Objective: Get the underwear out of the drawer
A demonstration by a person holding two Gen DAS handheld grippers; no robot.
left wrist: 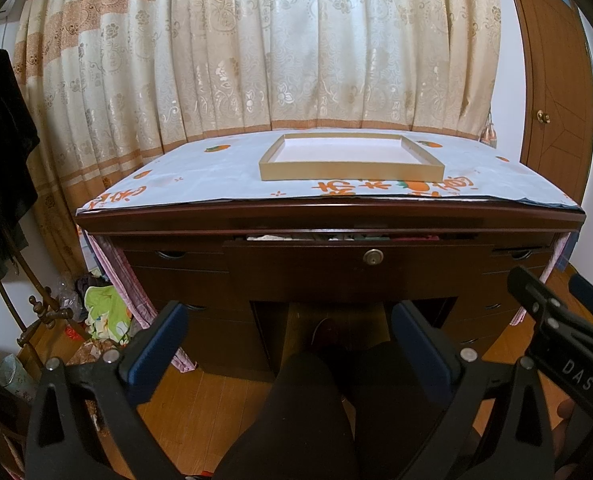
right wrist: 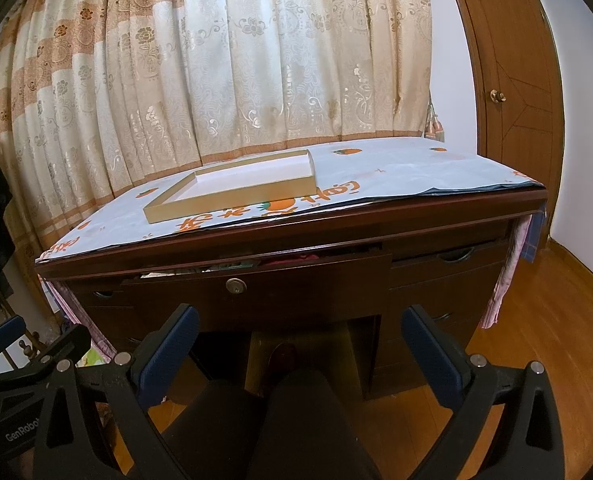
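Note:
A dark wooden desk has a middle drawer [left wrist: 356, 268] [right wrist: 256, 292] with a round lock, pulled out a crack. Folded clothes [left wrist: 296, 237] [right wrist: 216, 267], white, green and red, show through the slit; I cannot pick out underwear. My left gripper [left wrist: 290, 312] hangs open below and in front of the drawer, nothing between its blue pads. My right gripper [right wrist: 300, 316] is open too, at about the same height, empty. The right gripper [left wrist: 552, 320] shows at the right edge of the left wrist view, and the left gripper [right wrist: 24, 344] at the left edge of the right wrist view.
On the desk's pale printed cloth [left wrist: 200, 176] lies a shallow gold-rimmed tray [left wrist: 352, 170] [right wrist: 232, 196] with a white bottom. A person's dark-clad legs [left wrist: 316, 400] sit under the grippers. Side drawers [right wrist: 452, 264], a curtain behind, a wooden door [right wrist: 508, 80] right, a coat stand [left wrist: 40, 312] and floor clutter left.

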